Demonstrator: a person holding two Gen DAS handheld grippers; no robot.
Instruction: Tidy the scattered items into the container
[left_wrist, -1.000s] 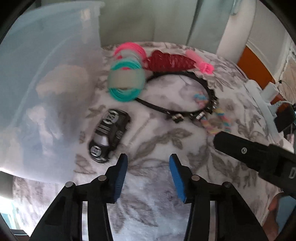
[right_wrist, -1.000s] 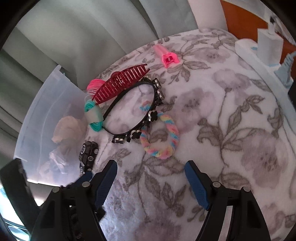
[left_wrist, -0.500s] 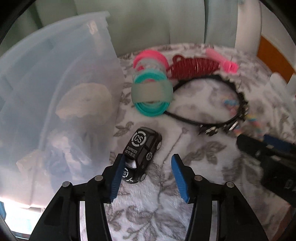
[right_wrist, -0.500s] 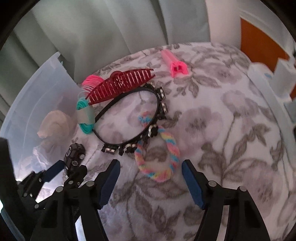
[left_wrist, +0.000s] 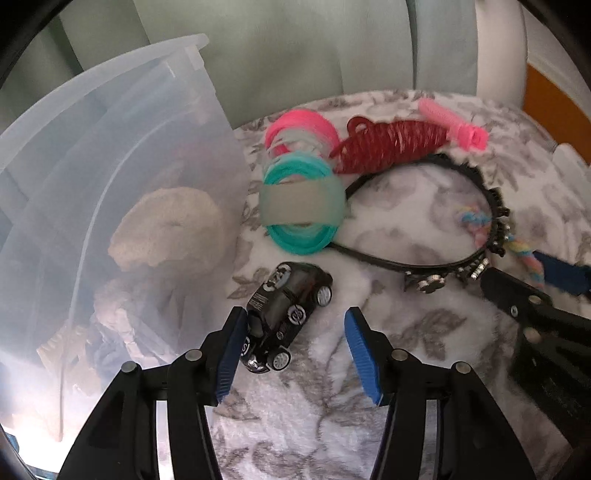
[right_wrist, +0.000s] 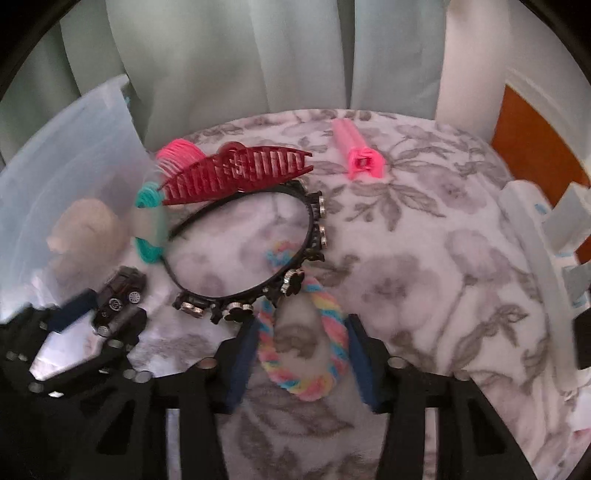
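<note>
A black toy car lies on the floral blanket beside the translucent plastic bin. My left gripper straddles the car, open, with its left pad against the car's side and its right pad apart from it. In the right wrist view a rainbow braided loop lies flat between the fingers of my right gripper. Those jaws are closing and the pads stand at the loop's sides; the loop is still round. A black studded headband crosses the loop's far end.
Teal and pink hair bands, a dark red claw clip and a pink clip lie farther back. The bin holds beige things. White boxes line the right edge; curtains hang behind.
My left gripper moved in over the car, which now sits between its fingers. My right gripper came forward over the rainbow loop and its jaws narrowed around it.
</note>
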